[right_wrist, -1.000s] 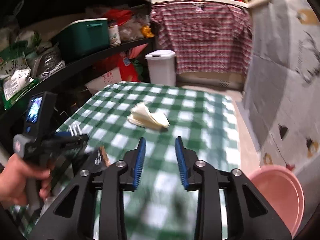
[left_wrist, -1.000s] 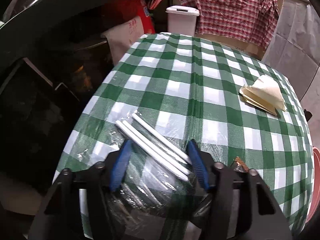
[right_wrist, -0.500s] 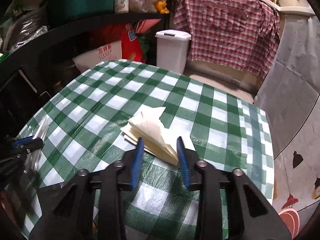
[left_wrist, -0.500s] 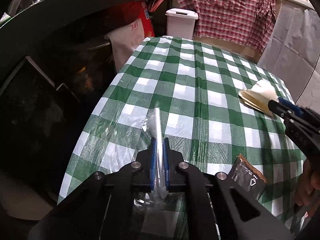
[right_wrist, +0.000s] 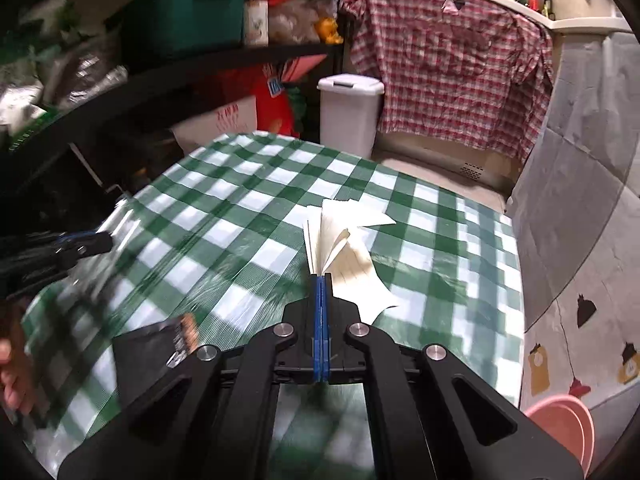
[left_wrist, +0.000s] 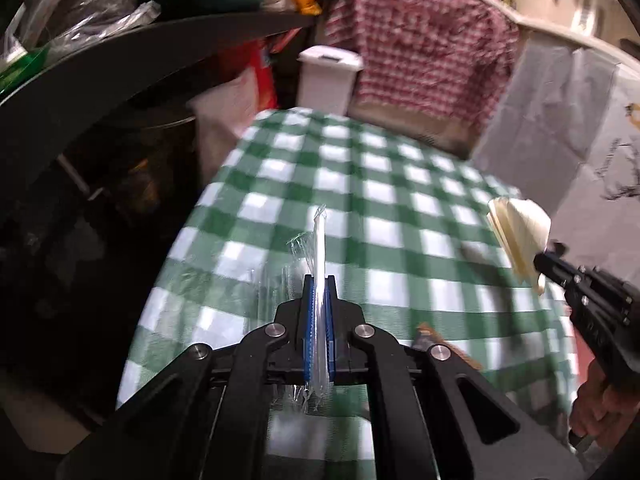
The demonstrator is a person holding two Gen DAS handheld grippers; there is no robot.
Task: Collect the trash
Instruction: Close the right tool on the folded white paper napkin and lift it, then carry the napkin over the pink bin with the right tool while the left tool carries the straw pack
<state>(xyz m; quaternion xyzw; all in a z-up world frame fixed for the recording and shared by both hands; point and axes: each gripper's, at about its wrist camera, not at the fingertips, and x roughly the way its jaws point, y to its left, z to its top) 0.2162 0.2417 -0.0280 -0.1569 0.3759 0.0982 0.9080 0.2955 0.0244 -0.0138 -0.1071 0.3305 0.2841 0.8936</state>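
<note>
Along the left, a dark shelf (right_wrist: 168, 76) is crowding the desk's (right_wrist: 248, 200) left edge, leaving little room there, with a green box (right_wrist: 180, 12) sitting on it. The left tongs (left_wrist: 318, 280) are pinching shut on a straw pack (left_wrist: 318, 248), which is sticking up and forward from between the blue pads, lifted off the green checked cloth; in the right wrist view these tongs are showing blurred at the left edge, with fingers of a hand (right_wrist: 12, 364) below. A dark wrapper (right_wrist: 160, 344) is lying flat on the desk near its near edge, between the two tongs. The middle of the desk is lying bare. Past the far edge a white bin (right_wrist: 350, 112) is standing on the floor, in front of a red checked cloth (right_wrist: 448, 64). The right tongs (right_wrist: 321, 280) are clamping shut on folded napkins (right_wrist: 344, 240), which are fanning upward above the desk; the left wrist view is showing them raised at the right, the black tool reaching in from the lower right. To the right, the desk's edge is running near a grey wall (right_wrist: 580, 184), and a pink basin (right_wrist: 564, 420) is sitting on the floor by the near right corner.
</note>
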